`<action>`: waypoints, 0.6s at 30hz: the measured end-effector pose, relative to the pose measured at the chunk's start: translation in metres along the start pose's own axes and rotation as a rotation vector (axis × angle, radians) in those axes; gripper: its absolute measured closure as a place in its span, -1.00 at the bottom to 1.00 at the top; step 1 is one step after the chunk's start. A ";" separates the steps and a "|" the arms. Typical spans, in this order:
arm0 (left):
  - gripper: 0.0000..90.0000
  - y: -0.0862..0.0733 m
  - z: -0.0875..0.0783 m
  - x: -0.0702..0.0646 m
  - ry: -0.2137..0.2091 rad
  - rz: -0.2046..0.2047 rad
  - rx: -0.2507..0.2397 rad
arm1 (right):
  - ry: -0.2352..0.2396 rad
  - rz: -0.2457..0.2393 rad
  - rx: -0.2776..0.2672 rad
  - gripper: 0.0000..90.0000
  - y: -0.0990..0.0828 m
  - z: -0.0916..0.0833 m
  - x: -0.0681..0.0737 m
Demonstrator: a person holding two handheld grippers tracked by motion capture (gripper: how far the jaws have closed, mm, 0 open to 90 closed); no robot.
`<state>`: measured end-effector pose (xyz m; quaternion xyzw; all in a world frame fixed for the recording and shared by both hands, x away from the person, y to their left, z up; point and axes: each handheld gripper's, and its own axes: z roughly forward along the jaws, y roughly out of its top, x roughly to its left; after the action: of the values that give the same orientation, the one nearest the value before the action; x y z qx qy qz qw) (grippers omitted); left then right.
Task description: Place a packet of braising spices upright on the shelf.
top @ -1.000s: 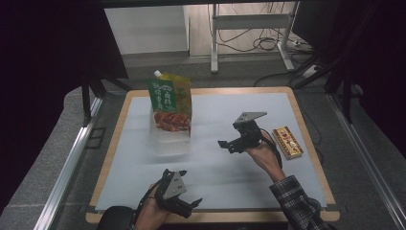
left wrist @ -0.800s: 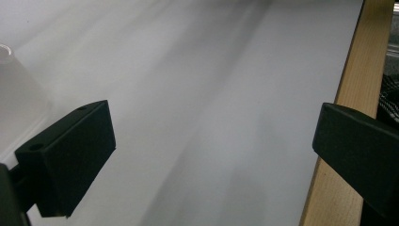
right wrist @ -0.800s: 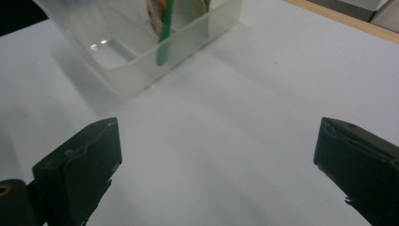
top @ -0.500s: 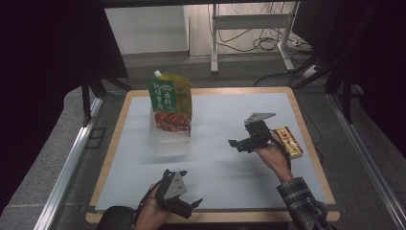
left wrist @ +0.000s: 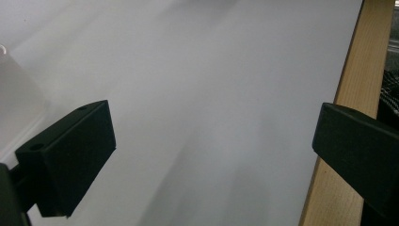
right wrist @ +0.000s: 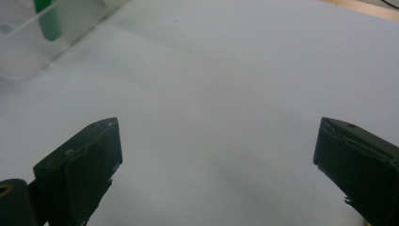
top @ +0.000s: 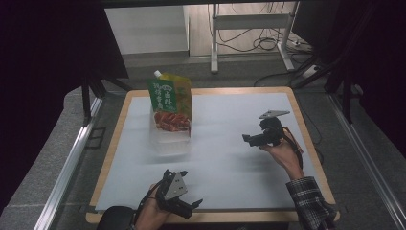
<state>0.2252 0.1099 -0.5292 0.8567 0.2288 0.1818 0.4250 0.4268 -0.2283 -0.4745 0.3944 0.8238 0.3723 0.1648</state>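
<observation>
Resting near the front edge of the worktop [top: 215, 124], the person's left hand [top: 153, 211] holds the left gripper [top: 194, 207] low, its fingers [left wrist: 70, 160] pointing toward the right along the white sheet. In the left gripper view these fingers are spread wide with nothing between them, and the worktop's wooden rim runs past the far finger. The right forearm, in a plaid sleeve [top: 309, 199], reaches in from the lower right. The right hand [top: 280, 153] holds the right gripper [top: 246, 139] raised above the sheet on the right side, aimed leftward. Its fingers [right wrist: 80, 174] are also spread apart and hold nothing. A green and yellow spouted pouch [top: 170, 103] stands upright inside a clear plastic container [top: 170, 141] at the left rear of the sheet, well apart from both grippers. A corner of that container appears at the top left of the right gripper view.
</observation>
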 end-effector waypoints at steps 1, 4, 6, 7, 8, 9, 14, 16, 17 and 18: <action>-1.00 0.000 0.000 0.000 0.001 0.001 0.001 | -0.008 0.004 -0.003 -0.96 -0.001 0.000 -0.002; -1.00 0.000 0.000 -0.001 0.001 0.002 0.001 | -0.043 0.022 0.016 -0.96 -0.004 -0.003 -0.014; -1.00 0.000 0.000 -0.001 0.001 0.003 0.002 | -0.061 0.036 0.019 -0.96 -0.007 -0.006 -0.021; -1.00 0.000 0.000 -0.001 0.002 0.003 0.003 | -0.066 0.043 0.023 -0.96 -0.007 -0.007 -0.023; -1.00 0.000 0.000 -0.001 0.002 0.003 0.003 | -0.074 0.055 0.025 -0.96 -0.009 -0.009 -0.028; -1.00 0.000 0.000 -0.001 0.002 0.004 0.004 | -0.080 0.059 0.026 -0.96 -0.009 -0.010 -0.030; -1.00 0.000 0.001 -0.001 0.001 0.008 0.005 | -0.147 0.068 0.041 -0.96 -0.015 -0.018 -0.045; -1.00 0.000 0.001 -0.001 0.000 0.009 0.005 | -0.182 0.065 0.057 -0.96 -0.018 -0.020 -0.050; -1.00 0.000 0.001 -0.001 0.000 0.010 0.006 | -0.198 0.071 0.063 -0.96 -0.020 -0.021 -0.053; -1.00 0.000 0.001 -0.001 0.000 0.010 0.006 | -0.204 0.075 0.067 -0.96 -0.021 -0.022 -0.055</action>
<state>0.2248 0.1088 -0.5297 0.8591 0.2253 0.1833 0.4214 0.4383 -0.2906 -0.4768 0.4660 0.7993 0.3084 0.2207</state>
